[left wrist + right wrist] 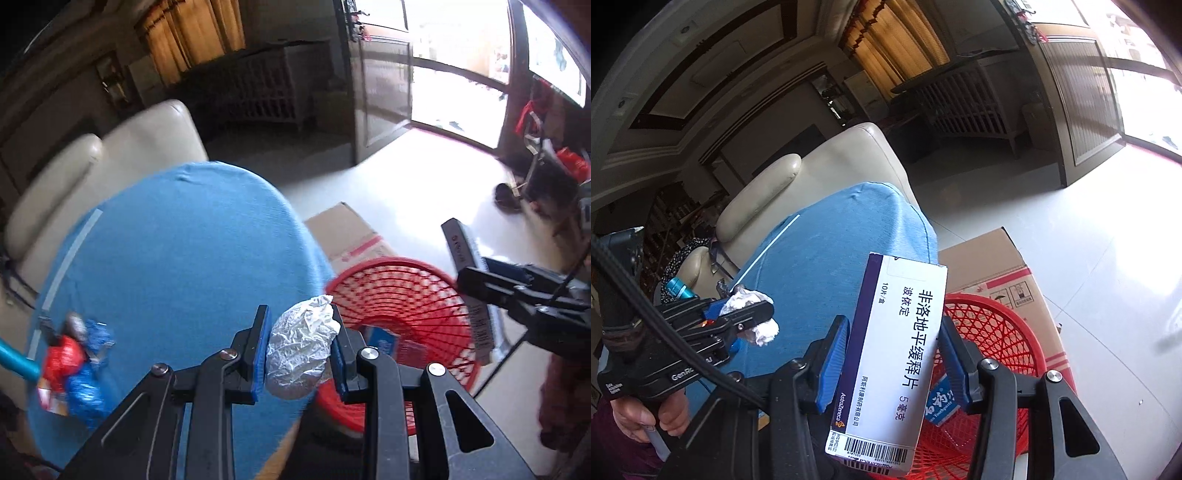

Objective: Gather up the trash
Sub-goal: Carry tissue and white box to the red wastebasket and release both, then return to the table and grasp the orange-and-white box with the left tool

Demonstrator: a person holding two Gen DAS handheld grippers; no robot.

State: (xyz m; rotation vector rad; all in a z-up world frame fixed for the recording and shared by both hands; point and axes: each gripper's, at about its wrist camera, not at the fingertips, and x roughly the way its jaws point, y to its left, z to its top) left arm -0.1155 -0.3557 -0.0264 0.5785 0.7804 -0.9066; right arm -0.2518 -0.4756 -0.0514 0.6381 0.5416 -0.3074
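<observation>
- While clamped between the blue pads of the left hand-held gripper (pixel 299 354), crumpled foil wad (pixel 301 350) sits over the right edge of the blue table (pixel 177 251), just beside the red basket (pixel 402 280).
- Gripped by the right hand-held gripper (pixel 892 363): white pill box (pixel 890 354), held lengthwise, barcode end nearest the camera, over the basket rim.
- Inside the basket: a blue-and-white toothpaste carton (pixel 943 402).
- Left on the table's near left part: red and blue wrappers (pixel 74 365) in a loose heap, beside a white straw (pixel 70 258) along the edge.
- Behind the basket on the floor: cardboard box (pixel 997 258).
- Beyond the table: cream sofa (pixel 110 155).
- Wrapped around the left handle in the right wrist view: a hand (pixel 646 417).
</observation>
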